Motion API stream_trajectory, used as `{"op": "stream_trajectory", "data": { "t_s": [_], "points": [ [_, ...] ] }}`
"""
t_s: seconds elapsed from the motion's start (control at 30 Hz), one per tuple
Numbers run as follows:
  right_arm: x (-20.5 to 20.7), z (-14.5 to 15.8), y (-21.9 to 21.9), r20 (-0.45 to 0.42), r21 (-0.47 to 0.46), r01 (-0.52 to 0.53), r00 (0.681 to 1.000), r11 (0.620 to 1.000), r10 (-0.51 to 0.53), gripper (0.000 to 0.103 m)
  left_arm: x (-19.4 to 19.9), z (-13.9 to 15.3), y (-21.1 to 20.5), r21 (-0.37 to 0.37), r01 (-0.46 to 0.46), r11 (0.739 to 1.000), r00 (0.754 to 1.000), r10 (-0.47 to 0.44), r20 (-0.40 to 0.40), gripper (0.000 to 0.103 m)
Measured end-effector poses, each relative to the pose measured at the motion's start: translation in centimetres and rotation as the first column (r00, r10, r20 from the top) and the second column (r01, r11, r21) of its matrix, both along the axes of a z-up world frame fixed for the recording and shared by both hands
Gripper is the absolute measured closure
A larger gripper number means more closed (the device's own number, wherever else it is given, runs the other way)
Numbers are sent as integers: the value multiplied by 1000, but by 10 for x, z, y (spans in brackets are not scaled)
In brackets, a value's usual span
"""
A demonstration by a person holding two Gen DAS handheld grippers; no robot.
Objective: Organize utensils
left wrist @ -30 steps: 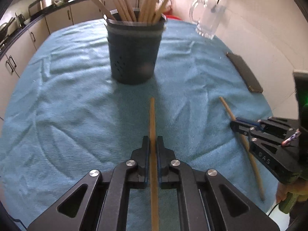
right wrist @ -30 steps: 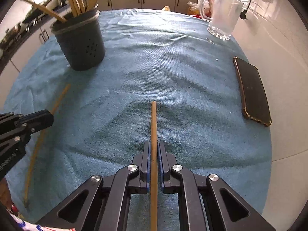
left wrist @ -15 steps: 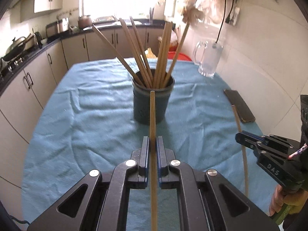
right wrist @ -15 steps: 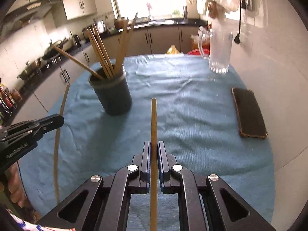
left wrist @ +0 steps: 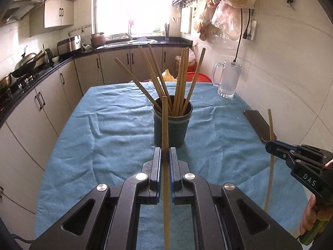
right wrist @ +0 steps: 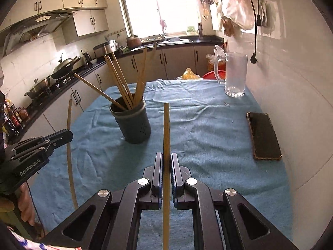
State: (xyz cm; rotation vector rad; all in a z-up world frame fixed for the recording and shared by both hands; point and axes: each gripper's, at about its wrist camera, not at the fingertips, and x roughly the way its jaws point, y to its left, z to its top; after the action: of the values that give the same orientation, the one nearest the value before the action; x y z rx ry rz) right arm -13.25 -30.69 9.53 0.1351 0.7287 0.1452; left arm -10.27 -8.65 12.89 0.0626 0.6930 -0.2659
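A: What did the left hand-held gripper (left wrist: 164,156) have?
B: Its jaws were pinched onto a wooden chopstick (left wrist: 165,137), which ran out past the fingertips, clear of the table (left wrist: 108,137).
A: And the right hand-held gripper (right wrist: 166,162)?
B: The same: clamped on a second chopstick (right wrist: 166,137) that stuck forward along its fingers.
A: Where was the holder?
B: The dark utensil holder (left wrist: 169,129) stood on the blue cloth just ahead of the left hand-held gripper, already bristling with chopsticks. From the right hand-held gripper it (right wrist: 135,125) sat ahead and to the left.
A: Anything else around?
B: A phone (right wrist: 263,136) lay ahead and to the right of the right hand-held gripper, and a glass mug (right wrist: 234,75) stood farther off beyond it.
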Motion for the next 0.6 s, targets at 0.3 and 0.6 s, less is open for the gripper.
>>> {"op": "stream_trajectory", "data": {
  "t_s": [0.3, 0.6],
  "points": [
    [-8, 17, 11, 55, -22, -13, 998, 1000, 14, 96, -4, 10, 6, -24, -7, 1000, 1000, 8, 30, 97],
    [-11, 25, 11, 82, -20, -15, 996, 1000, 17, 96, -7, 17, 11, -38, -27, 999, 998, 30, 61, 97]
  ]
}}
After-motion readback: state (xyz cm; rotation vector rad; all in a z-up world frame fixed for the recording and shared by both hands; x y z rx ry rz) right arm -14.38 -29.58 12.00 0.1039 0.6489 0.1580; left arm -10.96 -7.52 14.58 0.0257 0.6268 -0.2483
